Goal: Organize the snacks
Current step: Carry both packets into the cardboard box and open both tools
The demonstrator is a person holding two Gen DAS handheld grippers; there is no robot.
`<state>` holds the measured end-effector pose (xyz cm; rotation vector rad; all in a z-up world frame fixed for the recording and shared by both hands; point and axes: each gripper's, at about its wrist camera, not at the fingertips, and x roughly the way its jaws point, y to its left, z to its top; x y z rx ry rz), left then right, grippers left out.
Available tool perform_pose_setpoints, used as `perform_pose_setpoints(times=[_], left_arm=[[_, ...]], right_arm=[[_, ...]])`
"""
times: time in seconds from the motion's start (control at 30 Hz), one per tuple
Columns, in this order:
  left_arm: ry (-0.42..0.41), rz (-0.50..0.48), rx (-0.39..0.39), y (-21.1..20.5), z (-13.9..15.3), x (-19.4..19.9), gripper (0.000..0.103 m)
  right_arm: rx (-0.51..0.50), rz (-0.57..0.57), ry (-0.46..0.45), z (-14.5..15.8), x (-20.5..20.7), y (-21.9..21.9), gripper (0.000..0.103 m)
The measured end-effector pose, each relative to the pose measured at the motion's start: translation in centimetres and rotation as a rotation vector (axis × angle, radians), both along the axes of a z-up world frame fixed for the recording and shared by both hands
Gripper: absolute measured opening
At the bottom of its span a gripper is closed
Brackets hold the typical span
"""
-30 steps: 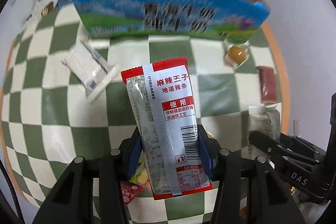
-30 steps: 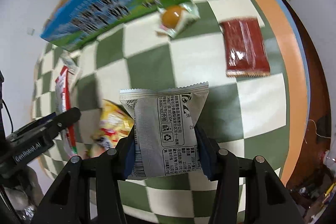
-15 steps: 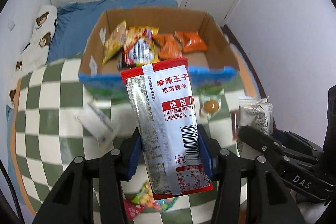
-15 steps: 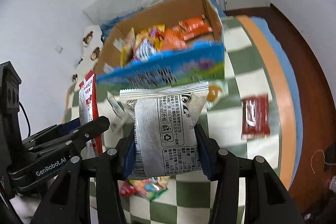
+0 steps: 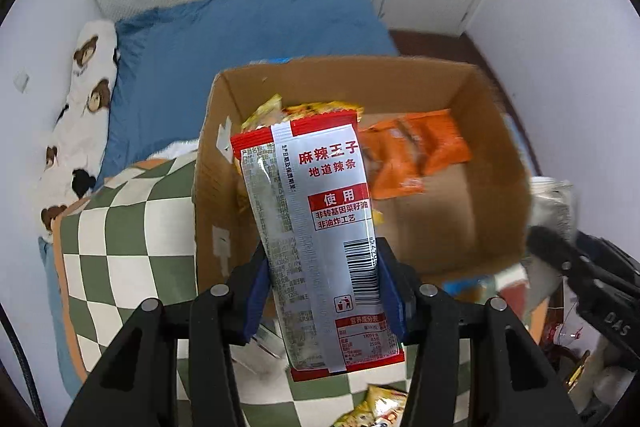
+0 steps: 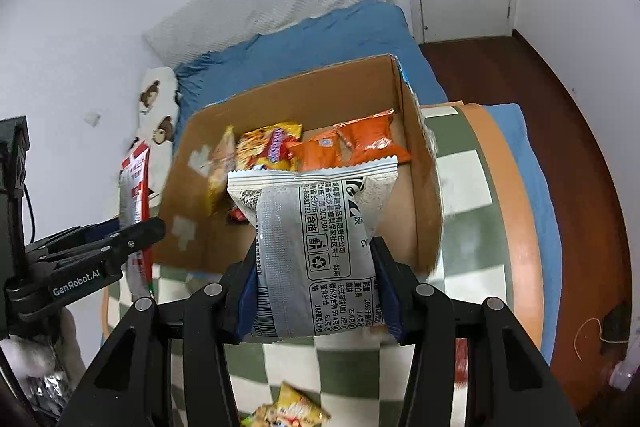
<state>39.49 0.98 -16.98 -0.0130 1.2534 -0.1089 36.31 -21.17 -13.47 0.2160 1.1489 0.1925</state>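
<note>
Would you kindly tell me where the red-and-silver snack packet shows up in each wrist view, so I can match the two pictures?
Left wrist view: the red-and-silver packet fills the centre, upright, clamped in the left tongs.
Right wrist view: the same packet appears edge-on at the left side, beside the box.
Shared landmark: the cardboard box, with orange packets inside.

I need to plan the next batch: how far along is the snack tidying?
Done: orange packets and yellow packets already lie in the cardboard box. In hand: the left gripper clamps a red-and-silver packet, the right gripper a grey packet, both above the box. Left: at least one yellow packet on the checked cloth.
</note>
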Motion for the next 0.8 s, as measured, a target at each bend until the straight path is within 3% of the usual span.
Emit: perform_pose_setpoints(times=[0.13, 0.3, 0.43, 0.47, 0.53, 0.57, 0.8], left_arm=[[0.118, 0.027, -0.009, 1.1, -3.6, 3.3, 0.046], [0.203, 0.034, 0.003, 1.7, -6.3, 5.1, 0.048], [0.321, 0.070, -0.042, 2.7, -9.3, 5.8, 0.049], [0.330, 0.077, -0.060, 2.9, -9.8, 5.9, 0.055], [0.328, 0.084, -0.079, 3.2, -10.3, 5.8, 0.073], [0.323, 0.084, -0.078, 3.3, -10.5, 5.7, 0.086], [0.283, 0.088, -0.089, 3.1, -10.4, 4.5, 0.089]], right_arm=[[-0.038, -0.002, 0.050, -1.9, 3.6, 0.4, 0.053], [-0.080, 0.012, 0.126, -4.8, 6.3, 1.2, 0.053], [-0.075, 0.026, 0.204, -7.2, 7.6, 1.4, 0.056], [-0.074, 0.024, 0.239, -8.0, 7.9, 1.4, 0.060], [-0.092, 0.031, 0.281, -9.1, 8.2, 1.6, 0.090], [-0.103, 0.034, 0.287, -9.4, 8.1, 1.8, 0.092], [-0.138, 0.046, 0.316, -10.5, 8.6, 2.0, 0.094]])
